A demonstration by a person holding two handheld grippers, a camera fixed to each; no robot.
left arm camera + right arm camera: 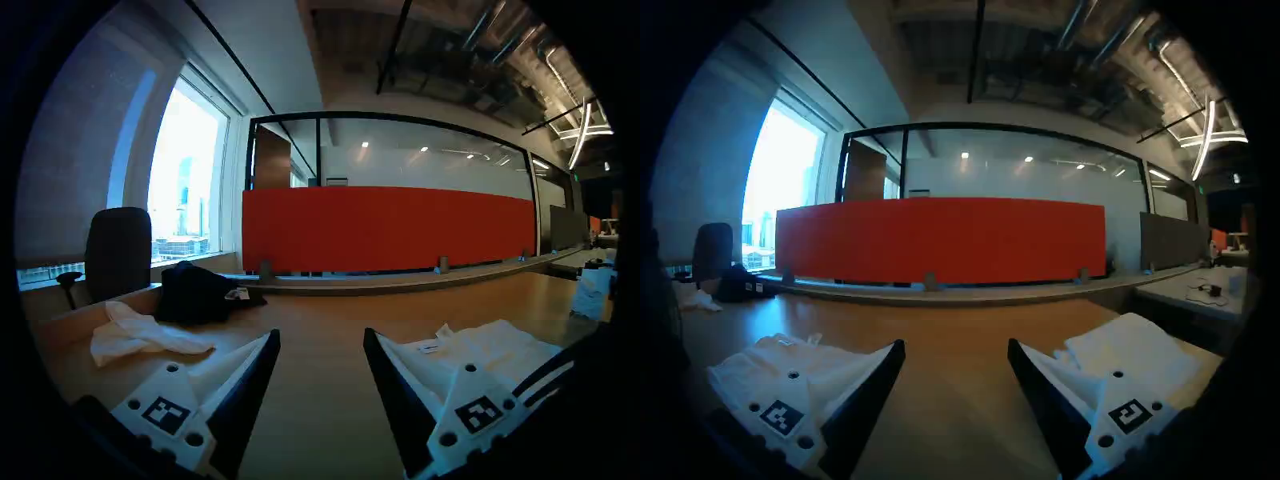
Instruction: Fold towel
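Step in hand: judged to be the approach, with no grasp made yet.
Towel: a rumpled white towel [488,344] lies on the wooden worktop [320,400], just right of the left gripper [320,332]. In the right gripper view what is judged to be the same towel [792,360] lies just left of the right gripper [956,342]. It is thus taken to sit between the two.
Left gripper: released and spread wide, with bare worktop between the fingers and nothing held. Whether its right finger brushes the towel cannot be told.
Right gripper: likewise released and spread wide, nothing held.
Doing it well: the towel should first be drawn flat. Two corners of one edge should then be taken, one per gripper, each pinched through a single layer. That edge should be carried over taut and laid so the corners meet.
To be left alone: a folded towel [1136,344] on the right, and a crumpled white cloth [144,336] and a black garment [200,292] on the far left.
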